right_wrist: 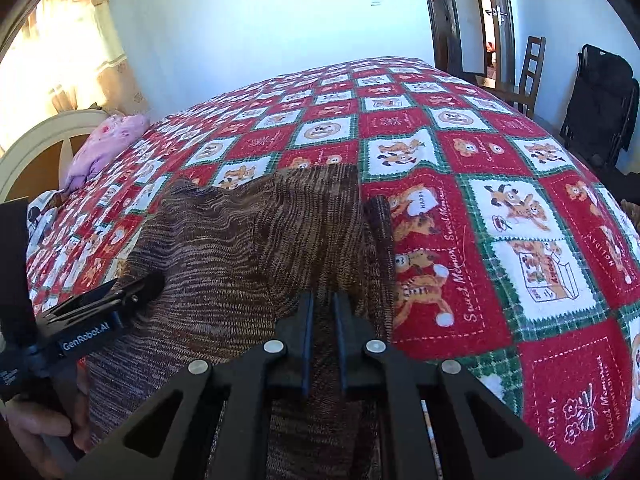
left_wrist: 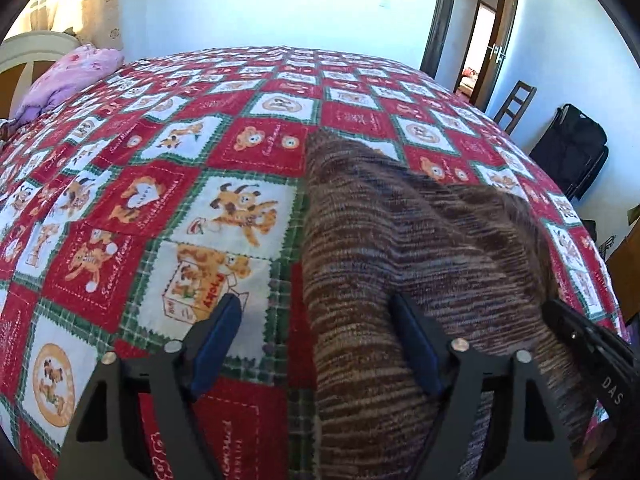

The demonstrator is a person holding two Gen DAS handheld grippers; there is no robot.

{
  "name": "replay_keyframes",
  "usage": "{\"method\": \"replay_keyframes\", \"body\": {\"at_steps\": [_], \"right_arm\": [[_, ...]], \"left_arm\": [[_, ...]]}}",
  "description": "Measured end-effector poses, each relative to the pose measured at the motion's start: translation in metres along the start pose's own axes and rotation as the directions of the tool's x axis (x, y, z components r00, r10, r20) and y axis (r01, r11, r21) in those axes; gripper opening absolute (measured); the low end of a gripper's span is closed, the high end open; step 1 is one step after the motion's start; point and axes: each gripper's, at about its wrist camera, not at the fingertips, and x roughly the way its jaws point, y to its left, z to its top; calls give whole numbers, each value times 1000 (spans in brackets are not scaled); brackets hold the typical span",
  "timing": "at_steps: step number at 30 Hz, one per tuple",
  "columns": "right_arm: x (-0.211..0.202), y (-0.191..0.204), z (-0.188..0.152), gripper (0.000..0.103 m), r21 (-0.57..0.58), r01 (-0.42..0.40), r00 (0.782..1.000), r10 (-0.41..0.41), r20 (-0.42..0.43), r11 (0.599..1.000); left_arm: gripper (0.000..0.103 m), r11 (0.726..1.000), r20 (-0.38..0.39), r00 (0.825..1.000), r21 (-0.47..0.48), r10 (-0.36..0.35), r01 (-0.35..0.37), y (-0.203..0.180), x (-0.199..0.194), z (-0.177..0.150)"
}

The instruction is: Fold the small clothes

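A brown striped knit garment (left_wrist: 420, 240) lies on the red, white and green patchwork bedspread (left_wrist: 224, 152). My left gripper (left_wrist: 314, 320) is open and low over the garment's left edge. One blue pad (left_wrist: 218, 332) is over the bedspread and the other (left_wrist: 414, 340) is over the knit; neither presses. In the right wrist view the right gripper (right_wrist: 323, 300) is shut on a raised fold of the garment (right_wrist: 240, 248) near its right edge. The left gripper (right_wrist: 120, 300) shows at the left, held by a hand (right_wrist: 36, 420). The right gripper (left_wrist: 584, 344) appears at the left wrist view's right edge.
A pink bundle of bedding (left_wrist: 68, 80) lies by the white headboard (right_wrist: 44, 140) at the far left. Beyond the bed's right side stand a wooden chair (right_wrist: 532, 72), a black folded item (right_wrist: 600, 96) against the wall, and an open door (left_wrist: 500, 32).
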Motion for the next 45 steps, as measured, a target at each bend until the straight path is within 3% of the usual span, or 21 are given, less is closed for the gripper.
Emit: {"method": "replay_keyframes", "body": {"at_steps": [3, 6, 12, 15, 17, 22, 25, 30, 33, 35, 41, 45], "right_arm": [[-5, 10, 9, 8, -39, 24, 1000, -25, -16, 999], [-17, 18, 33, 9, -53, 38, 998, -35, 50, 998], [44, 33, 78, 9, -90, 69, 994, -76, -75, 994], [70, 21, 78, 9, -61, 94, 992, -98, -81, 994], [73, 14, 78, 9, -39, 126, 991, -128, -49, 991], [74, 1, 83, 9, 28, 138, 989, -136, -59, 990], [44, 8, 74, 11, 14, 170, 985, -169, -9, 985], [-14, 29, 29, 13, -65, 133, 991, -131, 40, 989], [-14, 28, 3, 13, -58, 113, 993, -114, -21, 992], [-15, 24, -14, 13, -51, 118, 993, -118, 20, 992], [-15, 35, -20, 14, -99, 178, 983, -173, 56, 979], [-15, 30, -20, 15, -82, 166, 985, -161, 61, 983]], "left_arm": [[85, 1000, 2, 1000, 2, 11, -11, -1, 0, 0], [86, 1000, 2, 1000, 8, 17, -17, -3, 1, 0], [86, 999, 11, 999, 26, 40, -41, -7, 0, 0], [86, 999, 8, 999, 29, 38, -39, -8, 0, 0], [86, 998, 9, 999, 37, 44, -45, -10, 0, 0], [86, 996, 17, 998, 56, 67, -68, -14, 0, 0], [87, 997, 12, 998, 47, 67, -67, -12, 1, 1], [87, 994, 22, 996, 65, 90, -91, -14, 1, 0], [87, 992, 28, 994, 75, 104, -106, -17, 0, 0], [88, 991, 30, 994, 77, 107, -109, -17, -1, 0], [87, 993, 28, 996, 89, 79, -82, -18, -21, -15], [87, 995, 42, 999, 93, 32, -36, -16, -48, -34]]}}
